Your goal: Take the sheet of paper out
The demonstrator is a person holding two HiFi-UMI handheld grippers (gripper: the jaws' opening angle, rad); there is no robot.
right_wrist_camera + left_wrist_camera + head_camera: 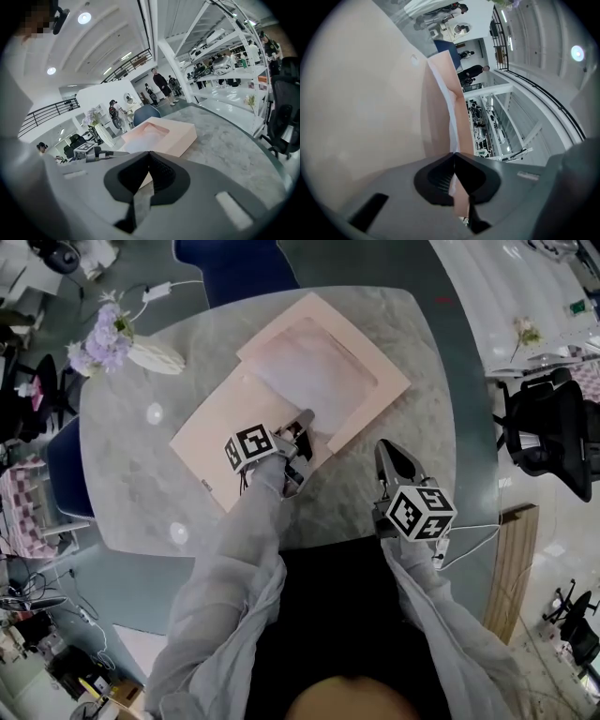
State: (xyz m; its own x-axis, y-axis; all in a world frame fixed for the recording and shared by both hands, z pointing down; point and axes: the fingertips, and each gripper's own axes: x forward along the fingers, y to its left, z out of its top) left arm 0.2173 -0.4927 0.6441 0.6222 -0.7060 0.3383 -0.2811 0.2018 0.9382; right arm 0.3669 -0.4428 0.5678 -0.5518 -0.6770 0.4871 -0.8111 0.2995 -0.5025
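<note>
A pale pink flat box (pixel 370 390) with a framed opening lies on the marble table (pixel 441 427), partly over a pink board (pixel 220 442). A whitish translucent sheet of paper (pixel 314 367) fills the opening. My left gripper (pixel 302 418) is at the box's near edge, shut. In the left gripper view the jaws (pixel 453 154) pinch a thin white sheet (pixel 451 110) together with a pink layer (pixel 461 122). My right gripper (pixel 389 457) hovers over the table to the right of the box, shut with nothing between its jaws (pixel 149 153). The box (pixel 180 136) lies ahead of it.
A white vase with purple flowers (pixel 108 338) lies at the table's far left. Blue chairs stand at the far side (pixel 234 263) and left side (pixel 66 465). A black office chair (pixel 553 427) is to the right. A white cable (pixel 469 535) hangs by my right arm.
</note>
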